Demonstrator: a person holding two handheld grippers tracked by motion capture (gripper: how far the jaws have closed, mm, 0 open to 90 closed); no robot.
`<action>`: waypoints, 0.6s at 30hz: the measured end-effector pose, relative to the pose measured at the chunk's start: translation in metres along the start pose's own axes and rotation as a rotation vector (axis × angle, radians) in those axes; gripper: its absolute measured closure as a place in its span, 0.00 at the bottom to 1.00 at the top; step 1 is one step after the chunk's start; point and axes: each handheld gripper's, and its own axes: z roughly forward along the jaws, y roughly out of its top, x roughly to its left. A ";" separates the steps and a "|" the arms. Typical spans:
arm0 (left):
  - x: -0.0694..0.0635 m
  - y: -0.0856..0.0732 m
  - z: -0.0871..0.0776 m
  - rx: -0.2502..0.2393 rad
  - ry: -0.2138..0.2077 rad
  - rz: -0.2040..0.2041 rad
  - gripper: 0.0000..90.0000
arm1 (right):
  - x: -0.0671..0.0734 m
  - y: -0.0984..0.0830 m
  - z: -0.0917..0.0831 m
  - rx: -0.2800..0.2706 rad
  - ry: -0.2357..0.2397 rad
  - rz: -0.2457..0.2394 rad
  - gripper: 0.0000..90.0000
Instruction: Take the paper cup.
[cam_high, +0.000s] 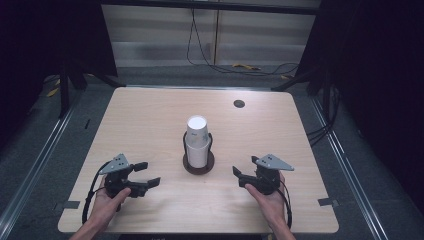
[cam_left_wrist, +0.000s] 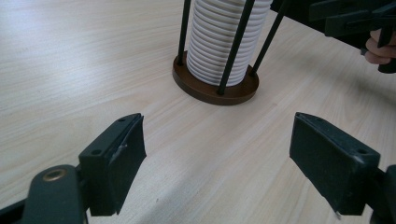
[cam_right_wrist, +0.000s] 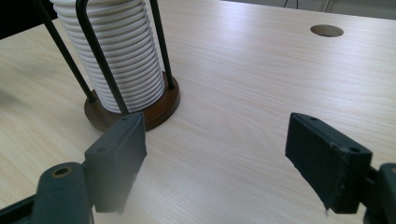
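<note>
High view, items by size: light wooden table (cam_high: 150, 125), round cable hole (cam_high: 239, 103) near its far right edge. At table centre, stack of white ribbed paper cups (cam_high: 197, 141), upright inside a holder of thin black rods on a round brown base (cam_high: 198, 167); the rods stand between my grippers and the cup sides. My left gripper (cam_high: 146, 179) and right gripper (cam_high: 238, 176) flank the holder, well apart from it, jaws of both spread wide with nothing between.

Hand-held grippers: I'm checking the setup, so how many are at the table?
2. The left hand-held gripper sits left of the cup stack; the right hand-held gripper sits to its right. Both open, empty.
</note>
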 end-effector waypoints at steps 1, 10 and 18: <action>0.000 0.000 0.000 0.002 -0.003 -0.003 0.20 | -0.001 0.000 0.001 -0.006 0.007 0.007 0.22; -0.003 0.001 0.001 -0.004 0.000 0.008 0.20 | 0.004 0.003 0.002 0.000 0.077 -0.023 0.25; -0.007 -0.001 0.006 0.022 -0.040 0.025 0.19 | 0.008 0.013 -0.002 0.009 0.132 -0.019 0.27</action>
